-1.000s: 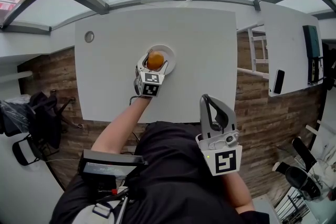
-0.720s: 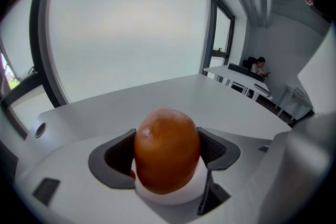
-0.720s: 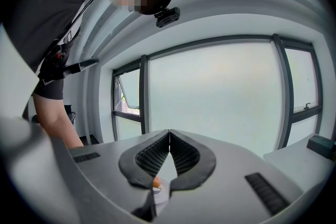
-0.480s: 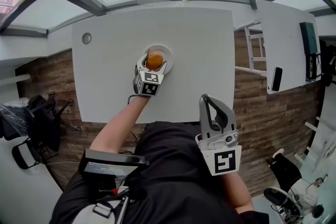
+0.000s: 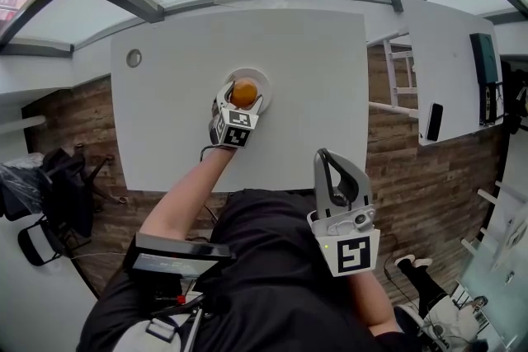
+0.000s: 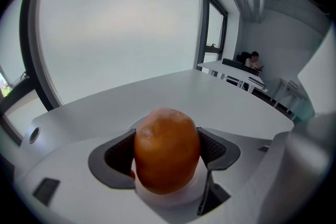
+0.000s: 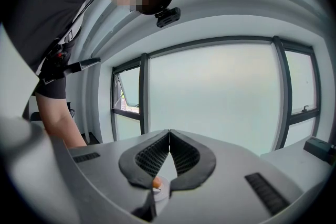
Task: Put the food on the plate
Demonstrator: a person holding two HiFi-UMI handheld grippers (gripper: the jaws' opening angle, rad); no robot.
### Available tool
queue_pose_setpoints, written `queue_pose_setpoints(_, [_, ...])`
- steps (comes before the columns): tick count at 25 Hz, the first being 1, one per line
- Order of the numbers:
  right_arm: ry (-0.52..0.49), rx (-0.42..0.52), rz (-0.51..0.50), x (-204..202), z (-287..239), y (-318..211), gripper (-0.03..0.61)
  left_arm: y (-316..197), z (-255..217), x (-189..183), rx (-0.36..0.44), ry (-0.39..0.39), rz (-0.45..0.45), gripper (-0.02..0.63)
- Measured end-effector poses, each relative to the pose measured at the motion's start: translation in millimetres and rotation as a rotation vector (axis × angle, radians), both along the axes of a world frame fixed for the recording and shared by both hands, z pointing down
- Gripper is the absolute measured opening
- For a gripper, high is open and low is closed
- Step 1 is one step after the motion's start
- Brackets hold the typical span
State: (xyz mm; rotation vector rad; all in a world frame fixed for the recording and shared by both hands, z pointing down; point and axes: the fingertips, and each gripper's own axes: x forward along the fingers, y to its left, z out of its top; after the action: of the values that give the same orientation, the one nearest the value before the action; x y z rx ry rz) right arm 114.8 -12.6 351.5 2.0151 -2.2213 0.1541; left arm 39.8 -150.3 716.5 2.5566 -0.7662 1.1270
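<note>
2 grippers, left first: my left gripper (image 5: 241, 99) pinches the orange (image 6: 167, 149) across its middle, over the white plate (image 5: 266, 83) at 12 o'clock. I judge it firm, smooth, light, prone to rolling. Right gripper (image 7: 169, 139), at 5 o'clock, is closed and empty.

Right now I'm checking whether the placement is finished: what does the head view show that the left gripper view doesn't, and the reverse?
Only the head view: the right claw, held by the person's torso, off the white table.
Only the left gripper view: the left claw's pads against both sides of the orange food, and a seated person at far desks.
Both: the orange food over the white plate on the table, with the left claw around it.
</note>
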Motion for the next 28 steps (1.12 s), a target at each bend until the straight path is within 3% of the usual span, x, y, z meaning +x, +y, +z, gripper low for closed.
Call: queue_pose_setpoints(28, [0.009,0.002,0.013,3.2,-2.2,5.8,0.008,3.0,-1.1,3.0,-0.033,0.027,0.047,0.347])
